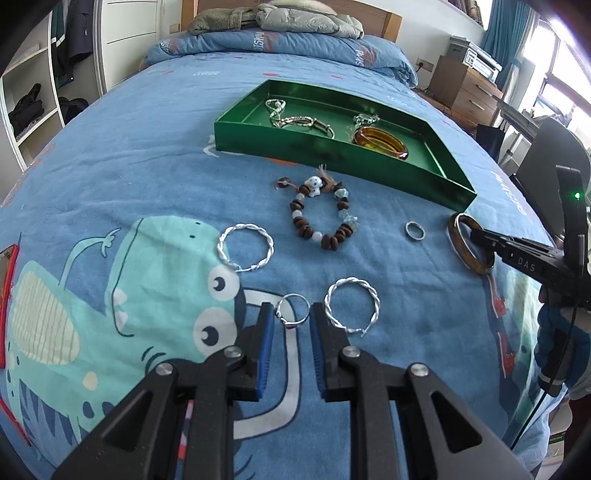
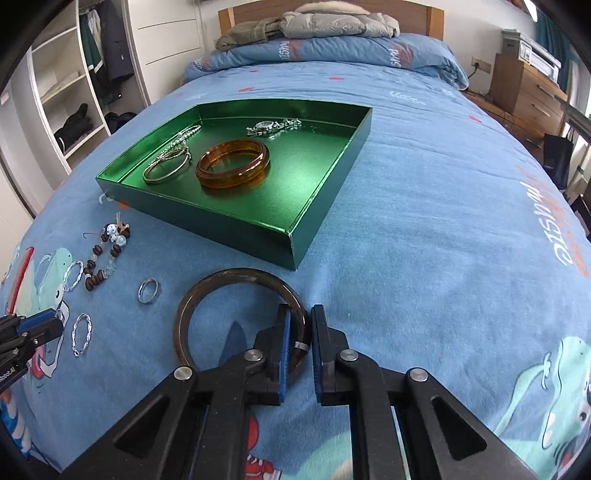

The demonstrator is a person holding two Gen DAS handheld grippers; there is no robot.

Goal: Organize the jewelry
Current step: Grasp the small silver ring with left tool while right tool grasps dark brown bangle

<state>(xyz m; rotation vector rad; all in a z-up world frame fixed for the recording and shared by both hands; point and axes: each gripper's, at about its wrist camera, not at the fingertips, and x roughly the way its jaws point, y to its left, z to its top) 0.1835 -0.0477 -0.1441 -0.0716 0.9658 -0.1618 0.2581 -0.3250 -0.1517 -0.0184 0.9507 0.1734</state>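
A green tray (image 1: 325,151) (image 2: 221,218) on the bed holds an amber bangle (image 1: 380,142) (image 2: 232,164), silver bracelets (image 2: 166,168) and a watch (image 2: 273,125). My left gripper (image 1: 293,315) is open, its fingers either side of a small silver ring (image 1: 293,308) on the quilt. My right gripper (image 2: 299,332) (image 1: 476,236) is open around the rim of a dark brown bangle (image 2: 221,291) (image 1: 469,243), one finger inside the hoop. Loose on the quilt are two twisted silver hoops (image 1: 245,247) (image 1: 352,304), a brown beaded bracelet (image 1: 321,218) (image 2: 105,258) and a plain silver ring (image 1: 415,230) (image 2: 149,290).
The blue cartoon quilt (image 1: 147,166) covers the whole bed. Folded bedding and a jacket (image 2: 332,22) lie at the headboard. A wardrobe (image 2: 74,92) stands to the left and a wooden nightstand (image 2: 524,85) to the right.
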